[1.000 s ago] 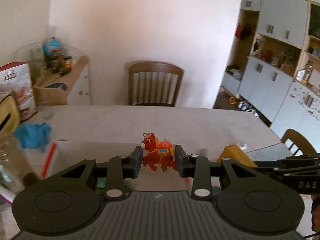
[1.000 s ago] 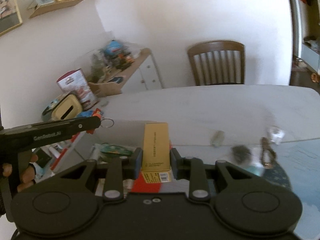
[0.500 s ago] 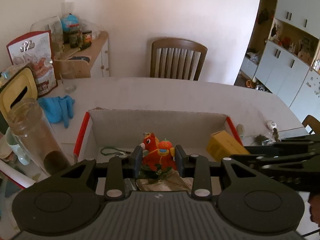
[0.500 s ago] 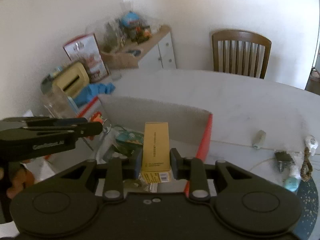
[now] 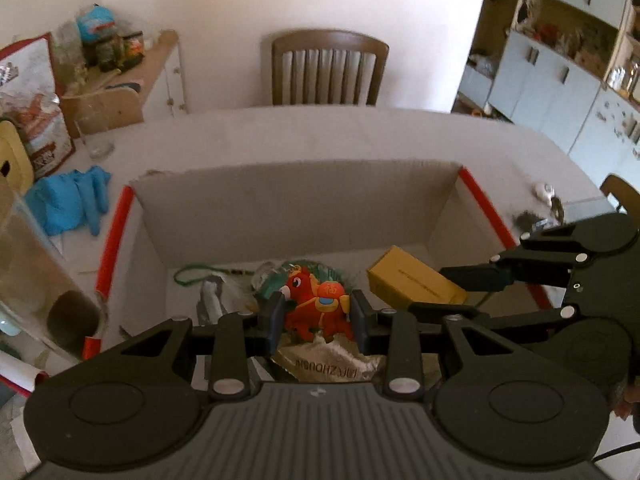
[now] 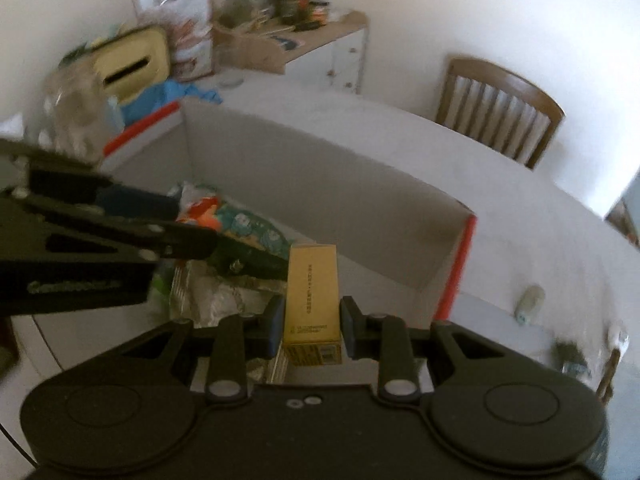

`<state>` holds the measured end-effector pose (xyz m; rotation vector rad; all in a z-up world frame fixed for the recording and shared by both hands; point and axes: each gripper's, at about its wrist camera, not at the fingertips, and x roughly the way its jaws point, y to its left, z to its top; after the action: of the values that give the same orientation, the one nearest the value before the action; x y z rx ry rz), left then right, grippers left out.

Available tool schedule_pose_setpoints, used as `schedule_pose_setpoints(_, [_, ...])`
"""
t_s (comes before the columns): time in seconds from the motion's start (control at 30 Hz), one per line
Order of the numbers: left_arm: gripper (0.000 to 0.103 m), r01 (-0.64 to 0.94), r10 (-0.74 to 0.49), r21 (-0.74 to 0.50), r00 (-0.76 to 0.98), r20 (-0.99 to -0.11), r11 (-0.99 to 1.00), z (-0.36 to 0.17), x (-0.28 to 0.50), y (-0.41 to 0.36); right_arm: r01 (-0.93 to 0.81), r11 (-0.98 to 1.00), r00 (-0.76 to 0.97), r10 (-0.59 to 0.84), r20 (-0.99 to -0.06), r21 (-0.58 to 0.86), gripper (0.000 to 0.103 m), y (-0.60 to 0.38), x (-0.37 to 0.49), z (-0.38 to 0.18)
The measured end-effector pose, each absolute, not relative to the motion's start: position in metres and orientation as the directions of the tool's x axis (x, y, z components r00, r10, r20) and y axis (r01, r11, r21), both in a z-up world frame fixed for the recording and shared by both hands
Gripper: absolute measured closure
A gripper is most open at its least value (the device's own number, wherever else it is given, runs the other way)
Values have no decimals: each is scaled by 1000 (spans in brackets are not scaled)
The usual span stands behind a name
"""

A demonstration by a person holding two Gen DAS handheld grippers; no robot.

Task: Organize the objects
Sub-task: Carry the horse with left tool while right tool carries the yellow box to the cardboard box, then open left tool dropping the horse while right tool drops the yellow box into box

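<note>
Left wrist view, lower left edge: a clear glass jar [image 5: 44, 280] is standing on the tabletop [image 5: 320, 136], with a dark round shape showing at its base. Just above it, blue gloves [image 5: 68, 200] are lying on the tabletop.

Centre: an open cardboard box [image 5: 300, 204] with red-edged flaps is sitting on the tabletop. Its floor is carrying a green cord [image 5: 192, 274] at left, crumpled packets, and a silvery foil packet [image 5: 332, 364] at lower centre with printed lettering that reads reversed and is not legible.

The left tool [image 5: 318, 312] is gripping a red toy horse [image 5: 316, 304] between its pads, jaws narrowly apart on it, over the box interior. The horse is carrying an orange ball marked with one Chinese character, plus a blue and yellow saddle.

Right of centre: the right tool [image 6: 312, 324] is clamping a yellow carton [image 6: 314, 292], jaws closed against its sides, also over the box interior near the right wall. The carton is long and rectangular, with a line of small dark print down its top face and a barcode on the near end; the text is too small to read.

Right wrist view, left edge: white lettering on the left tool's body is blurred and unreadable.
</note>
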<state>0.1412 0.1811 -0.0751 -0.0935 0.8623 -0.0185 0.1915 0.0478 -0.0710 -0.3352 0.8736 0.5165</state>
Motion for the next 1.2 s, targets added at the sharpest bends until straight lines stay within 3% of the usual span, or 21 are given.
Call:
schedule_pose_setpoints(0.43, [69,-2,-80,-97,550,-831,995,-101,155,184,-605,790,476,261,-840,-97,75,59,190,-88])
schedule_pose_setpoints(0.73, [68,-3,-88,-104,510,-856,995,-105,157,184,-640,767,434,324,-841,-35,74,50,188,-77])
schedule_pose_setpoints(1.2, [58,11,-88,-100,573,-815,995,-84,135,176,-595,795,449,451,-771,119,71,12,174,-40])
